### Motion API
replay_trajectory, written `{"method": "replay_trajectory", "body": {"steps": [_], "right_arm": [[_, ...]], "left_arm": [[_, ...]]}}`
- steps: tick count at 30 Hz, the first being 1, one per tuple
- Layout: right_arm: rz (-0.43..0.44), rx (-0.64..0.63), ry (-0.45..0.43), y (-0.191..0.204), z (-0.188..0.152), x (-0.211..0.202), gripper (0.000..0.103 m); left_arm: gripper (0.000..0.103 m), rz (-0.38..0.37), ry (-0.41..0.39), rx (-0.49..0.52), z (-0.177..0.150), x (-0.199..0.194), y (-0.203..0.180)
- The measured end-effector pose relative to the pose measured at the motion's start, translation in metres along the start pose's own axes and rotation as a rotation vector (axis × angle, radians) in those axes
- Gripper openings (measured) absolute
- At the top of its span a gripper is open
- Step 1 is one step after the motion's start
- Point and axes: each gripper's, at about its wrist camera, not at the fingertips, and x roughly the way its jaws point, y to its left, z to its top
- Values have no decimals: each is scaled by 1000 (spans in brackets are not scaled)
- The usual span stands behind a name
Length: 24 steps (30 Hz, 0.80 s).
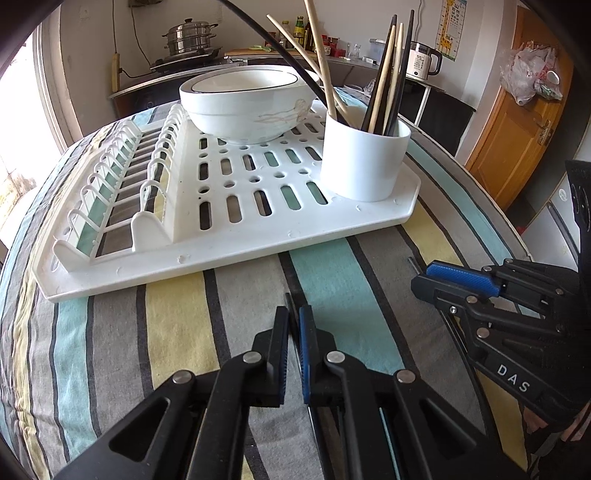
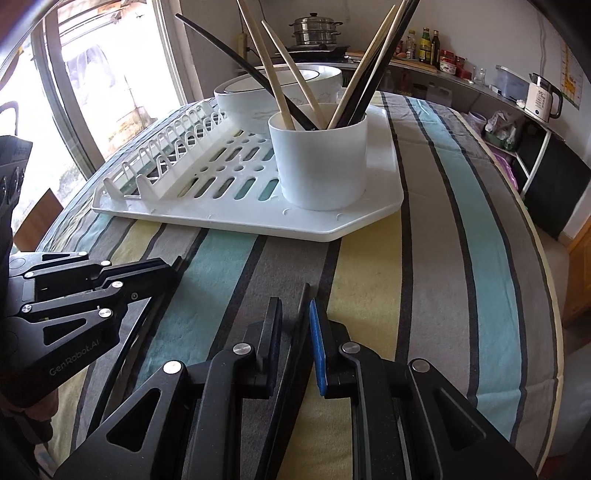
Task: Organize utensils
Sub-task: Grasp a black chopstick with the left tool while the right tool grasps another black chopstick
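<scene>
Currently each gripper pinches one black chopstick. Left gripper: jaws pressed nearly together on a dark chopstick whose tip pokes out just past the fingertips; its long axis runs along the fingers, pointing away from the camera toward the near edge of the drying rack. Right gripper: jaws a little wider, narrow gap, a second black chopstick lying lengthwise between them, tip forward and likewise aimed at the rack. In the left wrist view the right gripper comes in from the right, and a thin dark tip shows past its blue pad.

Both held sticks sit low over the striped tablecloth, just short of the rack; whether they touch the cloth cannot be told.

Container 1: white cylindrical cup, upright at the near right corner of the rack. Contents: several chopsticks, black and pale wood mixed, standing on end and fanned outward, some leaning left, some right. One long black stick leans far left, crossing in front of the bowl.

Container 2: white bowl with a dark rim line, upright on the slotted part of the rack behind the cup. Its inside is not visible enough to say what it holds.

Rack's plate slots on the left side.

Background: steel steamer pot, bottles, electric kettle, wooden door.
</scene>
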Motion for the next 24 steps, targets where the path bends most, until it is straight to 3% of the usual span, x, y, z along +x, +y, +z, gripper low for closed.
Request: {"method": "replay_trajectory", "body": {"steps": [2, 5, 11, 24], "right_arm": [[-13, -9, 8, 2, 2, 1, 16], [-47, -28, 14, 6, 4, 2, 7], [-18, -9, 4, 2, 6, -3, 5], [26, 9, -205, 2, 20, -97, 4]], "left_arm": [[6, -3, 1, -1, 1, 0, 1], [6, -8, -1, -5, 2, -1, 3], [6, -15, -16, -8, 3, -8, 5], [5, -35, -137, -1, 10, -75, 6]]}}
